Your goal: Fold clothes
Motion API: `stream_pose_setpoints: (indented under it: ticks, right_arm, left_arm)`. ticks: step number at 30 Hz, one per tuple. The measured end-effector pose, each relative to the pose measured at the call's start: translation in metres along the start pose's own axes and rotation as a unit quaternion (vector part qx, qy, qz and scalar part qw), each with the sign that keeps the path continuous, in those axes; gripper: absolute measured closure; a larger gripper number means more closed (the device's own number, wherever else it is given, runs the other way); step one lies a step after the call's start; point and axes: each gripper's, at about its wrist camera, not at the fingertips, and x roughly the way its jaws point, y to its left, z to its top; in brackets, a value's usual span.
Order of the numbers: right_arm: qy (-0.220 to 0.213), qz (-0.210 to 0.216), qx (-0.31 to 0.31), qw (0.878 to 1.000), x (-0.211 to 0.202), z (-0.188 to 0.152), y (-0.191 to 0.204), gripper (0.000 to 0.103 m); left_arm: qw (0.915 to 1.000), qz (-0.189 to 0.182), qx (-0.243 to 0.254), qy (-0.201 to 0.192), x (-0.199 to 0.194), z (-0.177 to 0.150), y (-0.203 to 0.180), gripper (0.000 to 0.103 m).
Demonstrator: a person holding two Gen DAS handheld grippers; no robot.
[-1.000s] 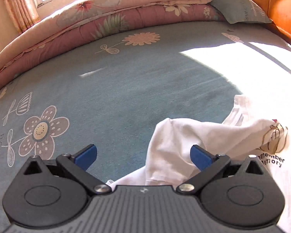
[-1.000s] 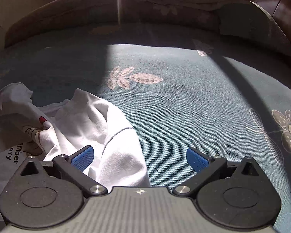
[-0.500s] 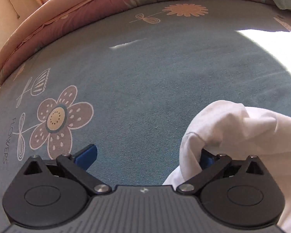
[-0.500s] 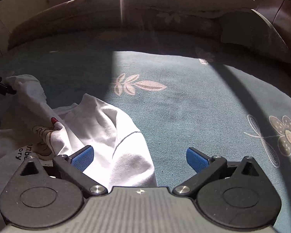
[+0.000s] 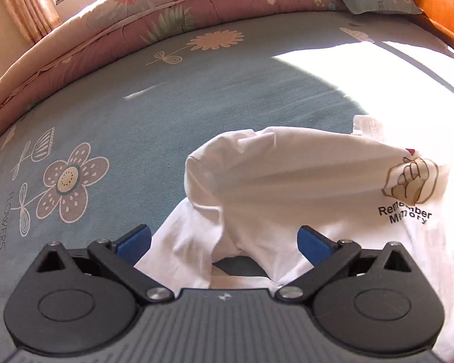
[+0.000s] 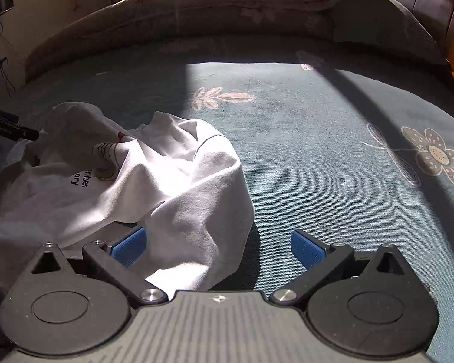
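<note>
Sunlight falls across a bed (image 5: 227, 99) covered in a blue-green sheet printed with flowers, with a folded quilt (image 5: 172, 12) banked along its far edge. On the sheet lies a white T-shirt (image 5: 287, 181), crumpled in a loose heap, its printed chest design and black lettering turned up. The left gripper (image 5: 224, 242) hovers low over the shirt's near edge with its blue-padded fingers (image 5: 134, 242) spread wide, a bunched fold rising between them but not clamped. The right gripper (image 6: 216, 246) sits at the shirt's other side, its fingers likewise wide apart and holding nothing; cloth lies against its left pad. The shirt looks thin, light and limp, so it will likely sag and slide rather than hold a shape. A firm hold probably wants a hem, shoulder seam or sleeve edge, pinched through a single layer, one gripper on each side, so the cloth can be lifted and spread flat before folding.
</note>
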Motion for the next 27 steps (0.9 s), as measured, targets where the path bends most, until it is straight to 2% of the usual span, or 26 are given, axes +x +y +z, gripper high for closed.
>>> stream_pose_setpoints:
  ticks: [6, 10, 12, 16, 20, 26, 27]
  right_arm:
    - [0.033, -0.007, -0.012, 0.999, -0.019, -0.062, 0.005, 0.000]
    - [0.034, 0.002, 0.005, 0.999, -0.016, -0.089, 0.000, 0.000]
    - [0.022, -0.003, 0.003, 1.000, -0.014, -0.095, 0.001, 0.000]
    - [-0.005, -0.014, -0.001, 1.000, -0.012, -0.106, 0.003, 0.000]
    - [-0.036, -0.012, -0.008, 0.999, -0.012, -0.112, 0.001, 0.000]
    - [0.004, 0.013, -0.004, 1.000, -0.019, -0.093, -0.007, 0.000]
    - [0.001, 0.015, -0.002, 1.000, -0.022, -0.085, -0.010, 0.000]
  left_arm:
    - [0.9926, -0.118, 0.007, -0.027, -0.054, -0.049, -0.082, 0.001]
    - [0.9866, -0.160, 0.004, -0.031, -0.066, -0.067, -0.128, 0.001]
    - [0.9876, -0.155, 0.006, -0.026, -0.067, -0.076, -0.148, 0.001]
    - [0.9933, -0.111, 0.013, -0.027, -0.070, -0.092, -0.173, 0.001]
    - [0.9939, -0.104, -0.014, -0.034, -0.079, -0.103, -0.176, 0.001]
    - [0.9907, -0.114, -0.060, -0.044, -0.092, -0.113, -0.164, 0.001]
    - [0.9902, -0.115, -0.064, -0.046, -0.093, -0.114, -0.162, 0.001]
